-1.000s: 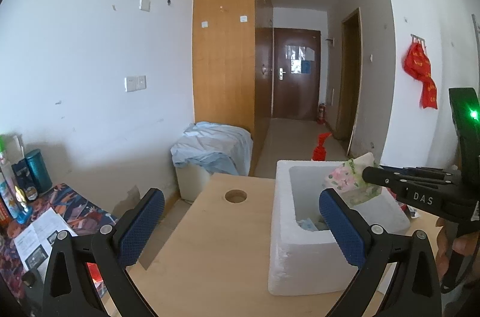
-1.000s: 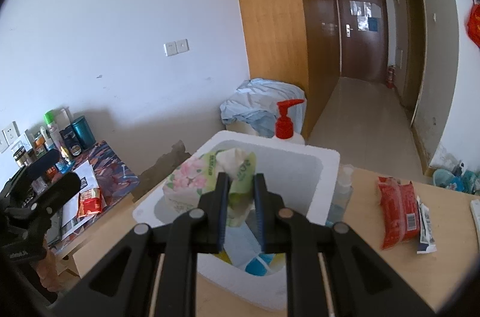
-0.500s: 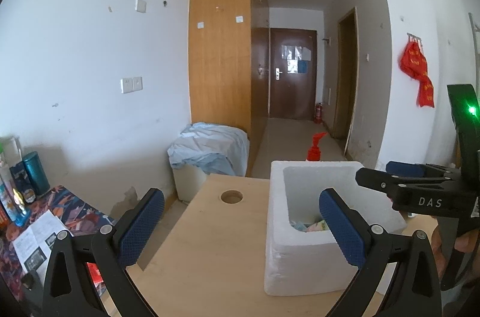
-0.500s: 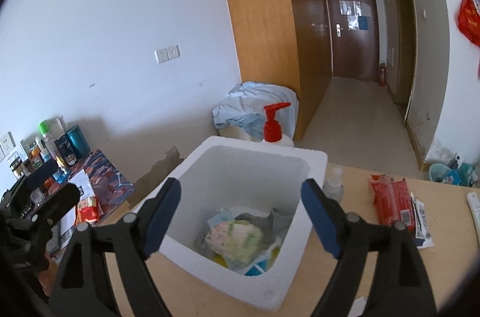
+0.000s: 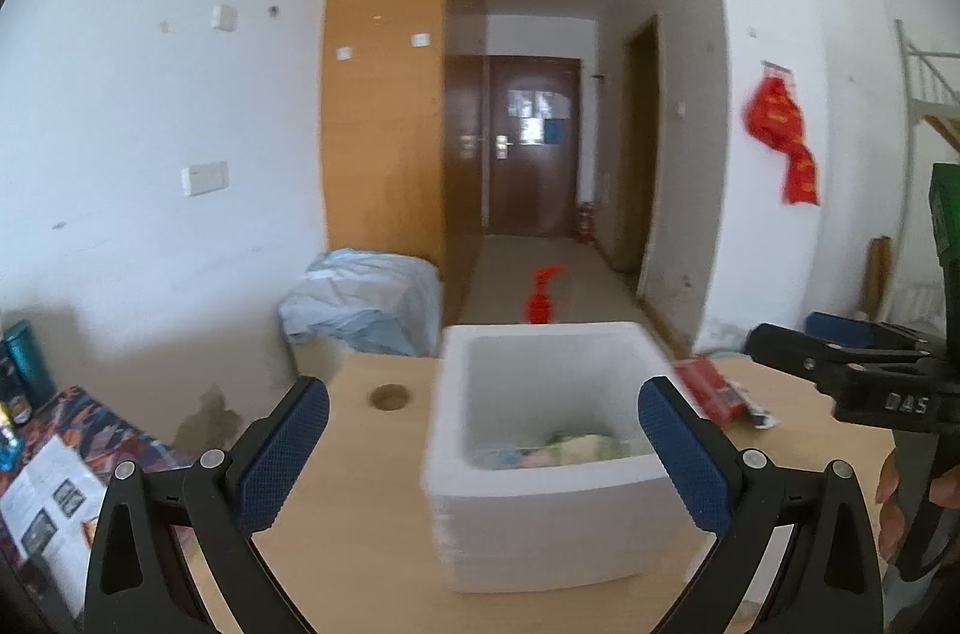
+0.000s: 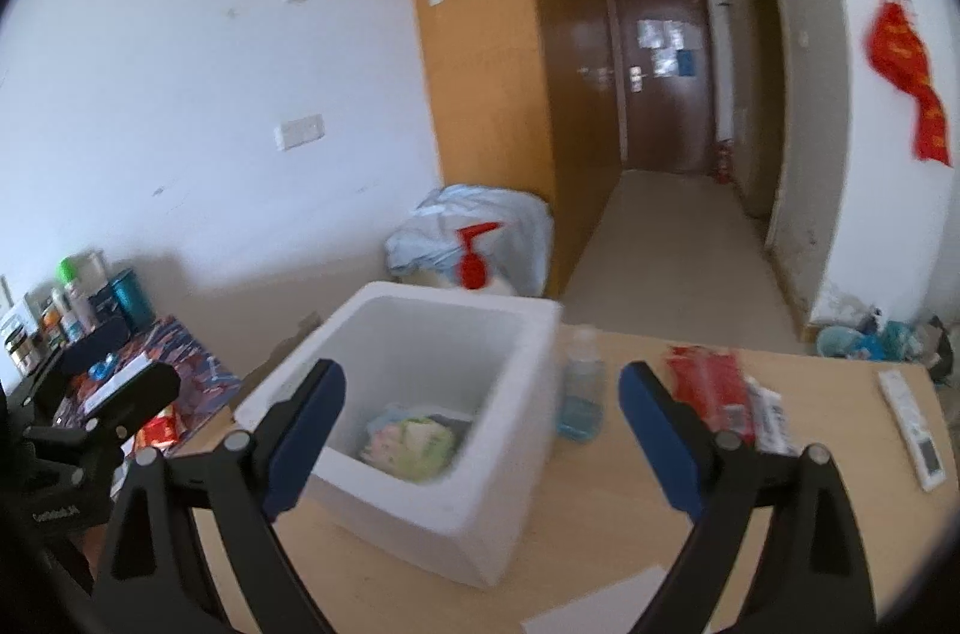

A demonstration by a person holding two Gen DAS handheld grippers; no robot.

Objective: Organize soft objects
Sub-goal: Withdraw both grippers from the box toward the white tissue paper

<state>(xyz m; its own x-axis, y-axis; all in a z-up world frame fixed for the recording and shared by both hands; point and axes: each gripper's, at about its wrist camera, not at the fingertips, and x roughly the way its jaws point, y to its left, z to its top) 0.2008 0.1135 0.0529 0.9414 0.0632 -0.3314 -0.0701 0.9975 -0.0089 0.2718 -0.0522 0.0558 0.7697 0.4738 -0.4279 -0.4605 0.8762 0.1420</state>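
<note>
A white foam box [image 5: 540,490] stands on the wooden table [image 5: 360,454]; it also shows in the right wrist view [image 6: 480,490]. A floral tissue pack [image 6: 414,445] lies inside it among other soft items, and its top shows in the left wrist view [image 5: 576,448]. My left gripper [image 5: 480,454] is open and empty, in front of the box. My right gripper [image 6: 480,436] is open and empty, above the box's near side. The right gripper shows at the right of the left wrist view [image 5: 840,370].
A red packet [image 6: 711,388] and a white remote [image 6: 912,427] lie on the table to the right of the box. A blue-liquid bottle [image 6: 579,394] stands beside the box and a red pump bottle [image 6: 474,262] behind it. A cluttered side table [image 6: 120,364] stands left.
My right gripper opened and let go of the tissue pack, which now lies in the box. The right gripper has since drawn back and to the right. Both views are blurred by motion.
</note>
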